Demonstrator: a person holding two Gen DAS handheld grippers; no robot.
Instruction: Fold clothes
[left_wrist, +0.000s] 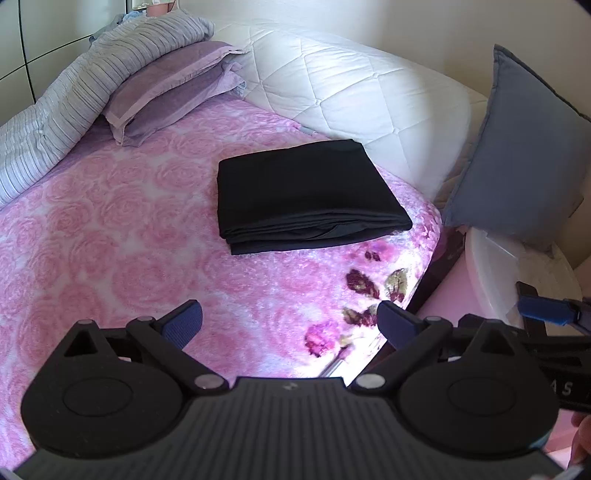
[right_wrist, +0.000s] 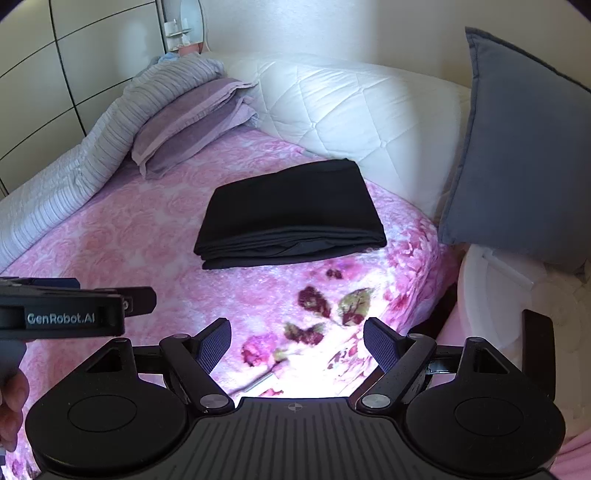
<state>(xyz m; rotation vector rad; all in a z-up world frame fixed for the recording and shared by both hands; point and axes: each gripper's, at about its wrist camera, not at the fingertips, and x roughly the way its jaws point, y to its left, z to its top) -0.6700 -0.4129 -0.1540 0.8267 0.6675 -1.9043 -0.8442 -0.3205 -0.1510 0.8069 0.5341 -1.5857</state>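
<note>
black garment folded flat (layered edges), neat rectangle

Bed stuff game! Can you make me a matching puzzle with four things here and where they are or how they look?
Things:
1. black garment
2. purple pillow
3. blue-grey cushion
4. left tool

Clues:
A. standing upright at the bed's right side
B. open, holding nothing
C. folded flat on the pink blanket
D. lying beside the striped duvet

Pairs: 1-C, 2-D, 3-A, 4-B
</note>
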